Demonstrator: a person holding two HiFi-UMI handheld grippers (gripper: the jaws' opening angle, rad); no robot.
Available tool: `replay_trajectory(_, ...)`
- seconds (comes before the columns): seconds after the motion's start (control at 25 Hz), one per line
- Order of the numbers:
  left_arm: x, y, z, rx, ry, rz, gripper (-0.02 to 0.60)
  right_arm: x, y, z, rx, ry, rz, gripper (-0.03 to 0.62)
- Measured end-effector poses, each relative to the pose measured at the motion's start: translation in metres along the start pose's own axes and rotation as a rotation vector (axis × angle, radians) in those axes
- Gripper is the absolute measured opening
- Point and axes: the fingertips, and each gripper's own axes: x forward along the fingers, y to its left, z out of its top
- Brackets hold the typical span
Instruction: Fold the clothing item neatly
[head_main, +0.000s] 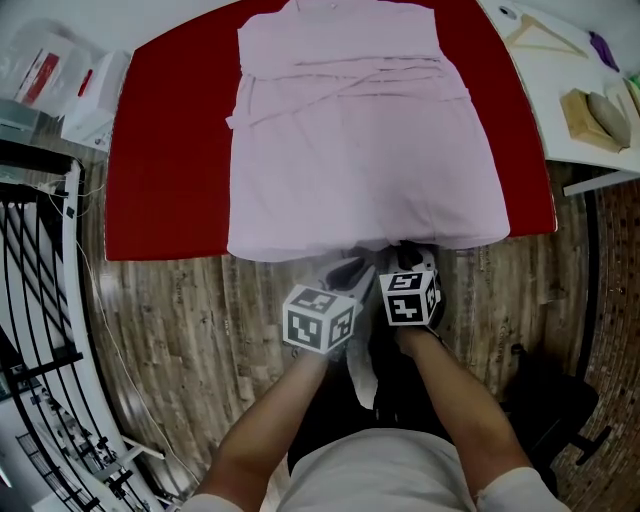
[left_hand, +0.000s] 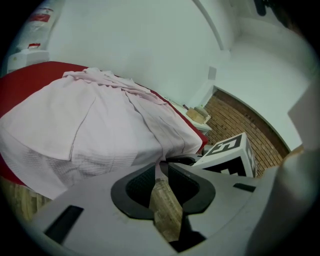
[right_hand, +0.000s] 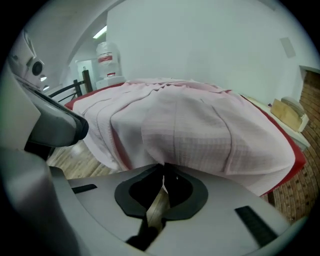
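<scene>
Pinching hem of pink garment (head_main: 360, 150), lower centre, with left gripper (left_hand: 163, 164) and right gripper (right_hand: 164, 170), jaws nearly shut; sleeves seemingly folded in, body folds left.

The pink garment (head_main: 360, 150) is showing as soft, matt cloth with a fine waffle weave. The red tabletop (head_main: 160, 170) is looking flat and matt. The wood-plank floor (head_main: 190, 320) is giving off a faint sheen, and the left gripper (left_hand: 163, 167) is looking like smooth grey plastic.
</scene>
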Motion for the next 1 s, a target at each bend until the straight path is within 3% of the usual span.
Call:
replay_trajectory(0.04, -0.001, 0.002, 0.001, -0.005, -0.004, 0.001, 0.06, -0.001, 0.0, 0.001, -0.014, -0.004, 0.012, 0.021)
replay_trajectory(0.36, 0.005, 0.012, 0.028, -0.057, -0.048, -0.028, 0.06, -0.026, 0.022, 0.006, -0.109, -0.033, 0.102, 0.02)
replay_trajectory(0.56, 0.024, 0.009, 0.033, -0.092, -0.005, -0.092, 0.075, -0.04, 0.046, 0.012, -0.178, -0.056, 0.145, 0.02)
replay_trajectory(0.84, 0.029, 0.004, 0.034, -0.232, 0.001, -0.186, 0.103, -0.063, 0.059, 0.024, -0.181, -0.113, 0.187, 0.018)
replay_trajectory(1.0, 0.021, 0.008, 0.056, -0.187, -0.05, -0.163, 0.121, -0.073, 0.057, 0.023, -0.167, -0.123, 0.194, 0.018)
